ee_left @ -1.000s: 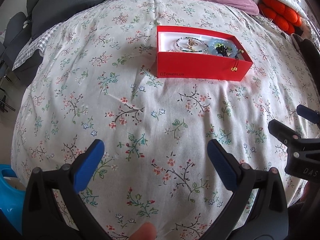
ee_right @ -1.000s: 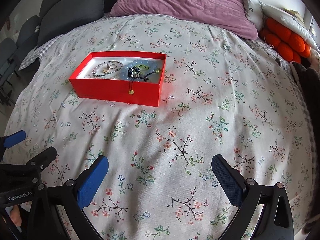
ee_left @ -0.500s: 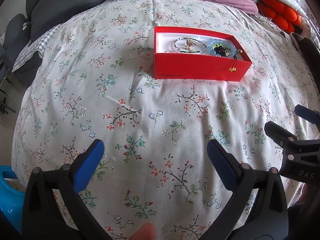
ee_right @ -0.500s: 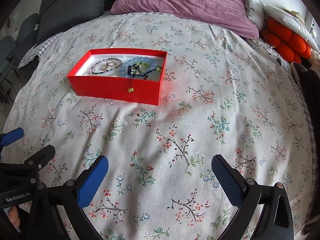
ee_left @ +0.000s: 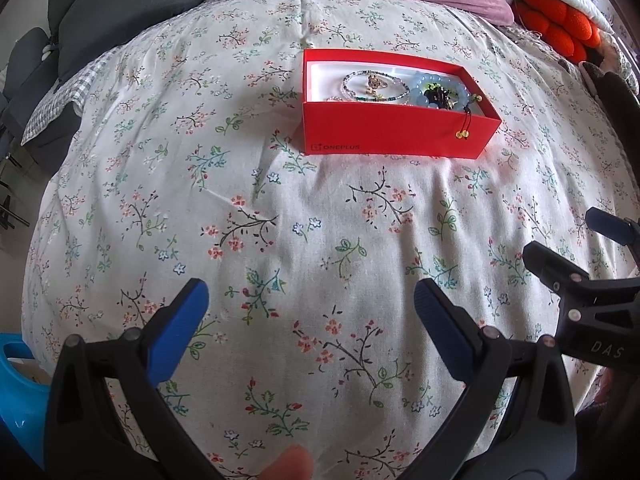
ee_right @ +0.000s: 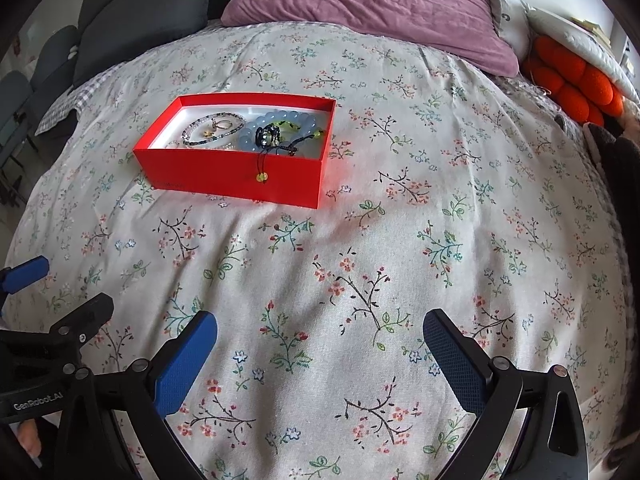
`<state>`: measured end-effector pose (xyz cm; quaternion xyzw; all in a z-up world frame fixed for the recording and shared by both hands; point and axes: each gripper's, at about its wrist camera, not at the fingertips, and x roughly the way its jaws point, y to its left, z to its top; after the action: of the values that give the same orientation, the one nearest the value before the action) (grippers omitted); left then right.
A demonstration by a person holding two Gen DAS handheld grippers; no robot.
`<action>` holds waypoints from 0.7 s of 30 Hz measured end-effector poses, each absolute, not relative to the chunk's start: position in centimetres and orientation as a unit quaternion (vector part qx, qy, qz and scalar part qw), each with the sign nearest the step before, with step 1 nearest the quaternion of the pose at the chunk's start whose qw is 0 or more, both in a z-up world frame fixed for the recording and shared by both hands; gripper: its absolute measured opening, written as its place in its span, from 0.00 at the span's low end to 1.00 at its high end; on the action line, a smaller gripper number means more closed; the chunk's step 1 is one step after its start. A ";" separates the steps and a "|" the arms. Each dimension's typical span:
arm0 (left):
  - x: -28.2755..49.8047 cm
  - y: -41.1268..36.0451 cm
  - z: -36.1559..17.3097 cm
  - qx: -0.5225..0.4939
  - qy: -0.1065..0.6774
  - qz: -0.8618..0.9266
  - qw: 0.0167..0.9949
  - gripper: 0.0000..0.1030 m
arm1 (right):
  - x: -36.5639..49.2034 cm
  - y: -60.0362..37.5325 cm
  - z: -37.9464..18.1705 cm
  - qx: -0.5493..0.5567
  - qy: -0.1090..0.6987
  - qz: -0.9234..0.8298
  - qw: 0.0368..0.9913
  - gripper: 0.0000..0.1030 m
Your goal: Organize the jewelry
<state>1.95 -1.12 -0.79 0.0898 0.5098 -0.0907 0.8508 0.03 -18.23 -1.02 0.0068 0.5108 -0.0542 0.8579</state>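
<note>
A red box (ee_left: 396, 136) (ee_right: 236, 176) sits on the floral bedspread, well ahead of both grippers. Inside lie a thin beaded bracelet (ee_left: 374, 86) (ee_right: 212, 128), a pale blue bead bracelet (ee_left: 444, 92) (ee_right: 280, 124) and a dark cord bracelet (ee_right: 276, 138) whose tasselled cord with two yellow beads (ee_left: 462, 134) (ee_right: 261, 177) hangs over the front wall. My left gripper (ee_left: 310, 304) is open over bare bedspread, nothing between its blue pads. My right gripper (ee_right: 320, 334) is open too, beside the left one.
A mauve pillow (ee_right: 372, 8) lies at the head of the bed, dark grey cushions (ee_right: 132, 12) at the back left, an orange cushion (ee_right: 572, 80) at the right. A blue plastic object (ee_left: 16, 384) shows at the lower left. A fingertip (ee_left: 288, 466) pokes in at the bottom.
Both grippers have drawn slightly back toward the near edge of the bed; the box looks a little farther off. Both stayed open.
</note>
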 end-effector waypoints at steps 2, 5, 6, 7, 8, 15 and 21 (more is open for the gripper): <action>1.9 -1.1 -0.8 0.089 0.511 -0.091 0.850 0.99 | 0.0 -18.1 -1.1 0.005 0.512 -0.054 0.858 1.00; 2.0 -1.1 -0.9 0.088 0.512 -0.091 0.849 0.99 | 0.1 -18.1 -1.2 0.004 0.513 -0.052 0.857 1.00; 2.0 -1.1 -0.9 0.087 0.513 -0.091 0.849 0.99 | 0.1 -18.0 -1.2 0.004 0.513 -0.052 0.857 1.00; 2.0 -1.1 -0.9 0.087 0.513 -0.091 0.849 0.99 | 0.2 -18.0 -1.2 0.004 0.513 -0.052 0.857 1.00; 2.0 -1.0 -0.9 0.087 0.513 -0.091 0.849 0.99 | 0.1 -18.0 -1.2 0.004 0.513 -0.052 0.857 1.00; 2.1 -0.9 -0.9 0.086 0.515 -0.092 0.848 0.99 | 0.1 -18.0 -1.2 0.004 0.513 -0.052 0.857 1.00; 2.1 -1.0 -0.9 0.086 0.515 -0.093 0.848 0.99 | 0.1 -18.0 -1.2 0.004 0.513 -0.053 0.857 1.00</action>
<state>2.07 -0.97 -0.94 0.0863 0.5147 -0.0933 0.8479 0.15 -17.97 -1.23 0.0043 0.5126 -0.0526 0.8570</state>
